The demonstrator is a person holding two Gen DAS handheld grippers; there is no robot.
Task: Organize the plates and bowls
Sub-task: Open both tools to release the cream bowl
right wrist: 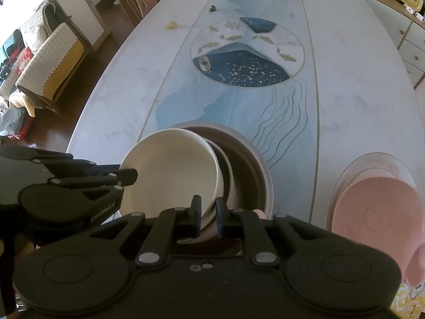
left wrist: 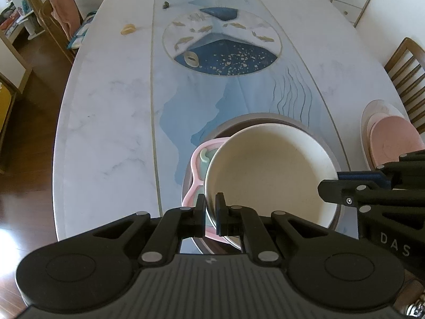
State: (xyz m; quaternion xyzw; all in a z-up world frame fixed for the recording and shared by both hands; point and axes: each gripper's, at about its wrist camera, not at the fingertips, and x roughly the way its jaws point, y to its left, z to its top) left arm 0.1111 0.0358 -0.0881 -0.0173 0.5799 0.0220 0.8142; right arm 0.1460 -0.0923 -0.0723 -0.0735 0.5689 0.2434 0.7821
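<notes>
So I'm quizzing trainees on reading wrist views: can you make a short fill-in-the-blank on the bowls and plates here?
1. Both tongs, left tongs and right tongs, are shut on the rim of the ____ bowl.
2. That bowl sits tilted inside a larger ____ bowl.
3. The plate on top of the plate stack is ____ in colour.
4. Behind the table, a cloth hangs over a ____.

Missing words: cream; brown; pink; chair

Dark wood floor [right wrist: 87,50], wooden chairs [left wrist: 406,77], a sofa [right wrist: 50,61], white drawers [left wrist: 348,0].
</notes>
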